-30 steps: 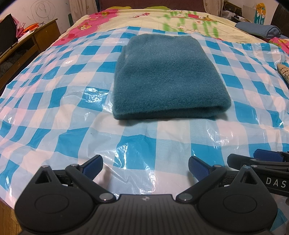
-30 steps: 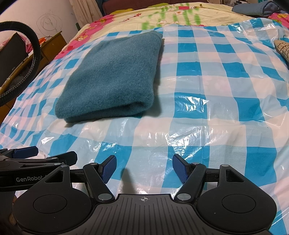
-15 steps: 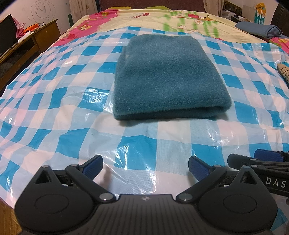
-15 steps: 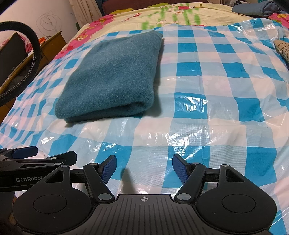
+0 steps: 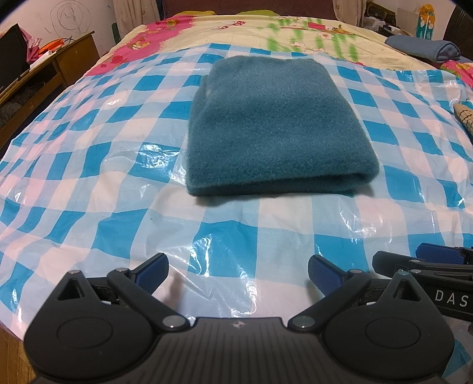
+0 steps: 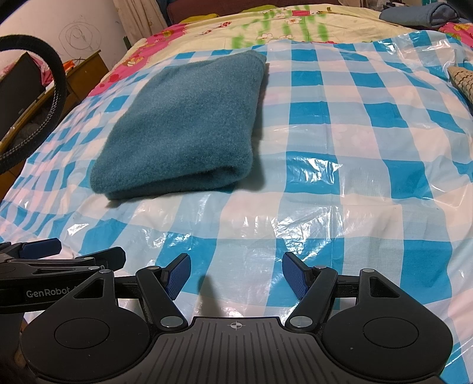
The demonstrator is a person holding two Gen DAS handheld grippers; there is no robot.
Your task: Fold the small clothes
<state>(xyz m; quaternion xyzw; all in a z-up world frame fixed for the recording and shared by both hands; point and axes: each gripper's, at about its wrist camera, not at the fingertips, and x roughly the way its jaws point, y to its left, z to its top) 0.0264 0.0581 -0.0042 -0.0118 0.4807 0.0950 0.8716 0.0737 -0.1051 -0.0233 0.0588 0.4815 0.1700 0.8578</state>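
Fingers of left gripper (image 5: 238, 271) and right gripper (image 6: 235, 276) spread wide, empty, short of folded teal cloth (image 5: 273, 130); only right view shows black strap (image 6: 54, 97).

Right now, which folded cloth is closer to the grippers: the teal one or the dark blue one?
The teal fleece cloth, lying on the blue checked plastic sheet just ahead of both open grippers. The dark blue folded cloth sits far back at the right, on the floral bedsheet.
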